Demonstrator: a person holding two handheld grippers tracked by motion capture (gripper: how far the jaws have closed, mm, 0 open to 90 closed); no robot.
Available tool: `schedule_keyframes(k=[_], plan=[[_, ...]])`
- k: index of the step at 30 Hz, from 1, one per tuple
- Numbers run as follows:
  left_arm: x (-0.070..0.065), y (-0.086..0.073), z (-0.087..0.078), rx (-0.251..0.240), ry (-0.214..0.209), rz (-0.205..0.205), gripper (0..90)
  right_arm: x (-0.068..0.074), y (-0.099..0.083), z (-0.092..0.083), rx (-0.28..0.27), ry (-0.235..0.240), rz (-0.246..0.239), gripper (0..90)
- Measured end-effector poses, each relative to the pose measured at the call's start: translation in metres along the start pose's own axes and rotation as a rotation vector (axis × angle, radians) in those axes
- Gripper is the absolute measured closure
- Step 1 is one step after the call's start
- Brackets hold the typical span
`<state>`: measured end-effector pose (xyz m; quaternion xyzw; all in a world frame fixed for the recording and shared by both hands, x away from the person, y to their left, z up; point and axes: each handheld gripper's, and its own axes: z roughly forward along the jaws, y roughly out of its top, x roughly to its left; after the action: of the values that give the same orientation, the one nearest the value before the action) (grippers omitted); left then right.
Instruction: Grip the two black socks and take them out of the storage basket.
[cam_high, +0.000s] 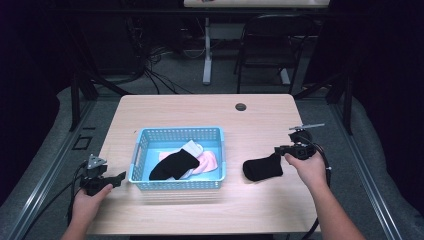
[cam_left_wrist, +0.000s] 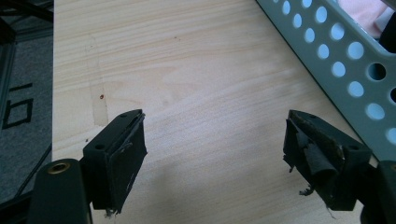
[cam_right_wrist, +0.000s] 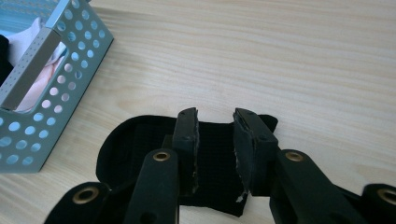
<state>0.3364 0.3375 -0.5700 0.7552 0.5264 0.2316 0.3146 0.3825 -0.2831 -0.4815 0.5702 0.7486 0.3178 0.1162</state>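
A black sock (cam_high: 262, 168) lies flat on the wooden table, right of the blue perforated basket (cam_high: 175, 131). My right gripper (cam_high: 278, 150) is at the sock's right end. In the right gripper view its jaws (cam_right_wrist: 215, 114) stand a little apart above the black sock (cam_right_wrist: 135, 135), pads not pressing on it. The basket holds another black sock (cam_high: 172, 165) lying over a white one (cam_high: 192, 147) and a pink one (cam_high: 207, 162). My left gripper (cam_high: 120, 177) rests just left of the basket, open wide (cam_left_wrist: 215, 116) over bare wood.
The basket's wall (cam_left_wrist: 336, 51) is close on the left gripper's right, and its corner (cam_right_wrist: 70, 42) lies left of the right gripper. A round cable hole (cam_high: 241, 106) sits near the table's far edge. A chair (cam_high: 270, 45) stands beyond.
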Motion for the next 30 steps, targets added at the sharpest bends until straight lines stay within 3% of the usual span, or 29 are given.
schedule_keyframes(k=[6, 15, 30], plan=[[0.000, 0.000, 0.000, 0.000, 0.000, 0.000, 20.9, 0.009, 0.007, -0.005, -0.008, -0.001, -0.034, 68.0], [0.000, 0.000, 0.000, -0.002, 0.000, 0.000, 20.9, 0.041, 0.027, -0.013, -0.016, 0.029, -0.131, 66.6], [0.000, 0.000, 0.000, -0.003, -0.001, 0.001, 20.9, 0.083, 0.053, -0.009, -0.003, 0.076, -0.222, 65.7]])
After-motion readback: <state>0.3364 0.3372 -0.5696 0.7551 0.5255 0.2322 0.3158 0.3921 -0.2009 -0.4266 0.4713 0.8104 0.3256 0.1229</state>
